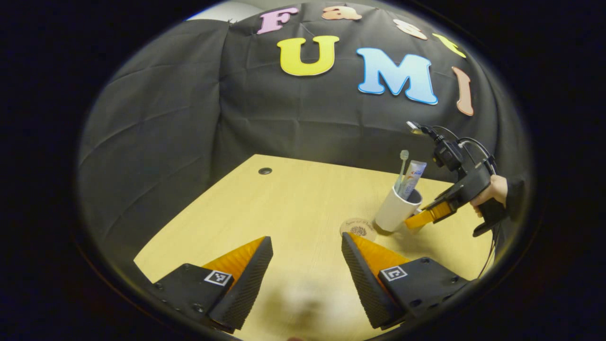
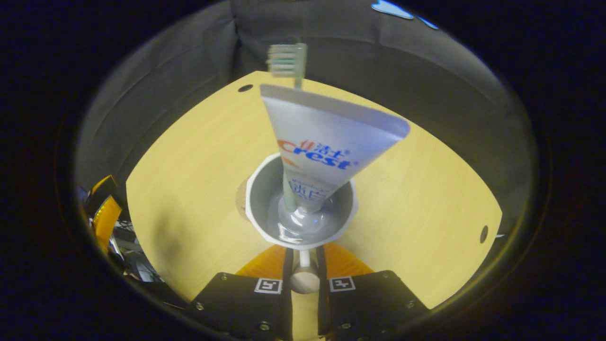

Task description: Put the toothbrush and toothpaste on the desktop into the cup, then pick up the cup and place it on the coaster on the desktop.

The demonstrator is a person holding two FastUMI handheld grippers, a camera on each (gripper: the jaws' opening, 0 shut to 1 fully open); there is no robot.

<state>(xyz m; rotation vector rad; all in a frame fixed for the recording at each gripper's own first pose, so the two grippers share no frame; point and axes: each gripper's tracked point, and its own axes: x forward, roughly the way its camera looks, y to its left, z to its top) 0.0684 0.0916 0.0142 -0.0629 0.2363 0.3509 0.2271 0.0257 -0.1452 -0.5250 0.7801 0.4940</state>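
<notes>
Counting the things

One cup [image 1: 395, 210], one toothbrush [image 1: 403, 166] and one toothpaste [image 1: 413, 176] inside it, one coaster [image 1: 357, 228], two grippers, one tabletop [image 1: 293, 208] with two holes.

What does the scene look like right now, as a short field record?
cup: white ceramic cup, tilted, beside the coaster
contents: pale toothbrush and white toothpaste tube, both standing in the cup
coaster: round brown coaster on the wooden desktop, bare
right tool: closed on the cup's handle
left tool: open, holding nothing
remaining: cup onto coaster
</notes>
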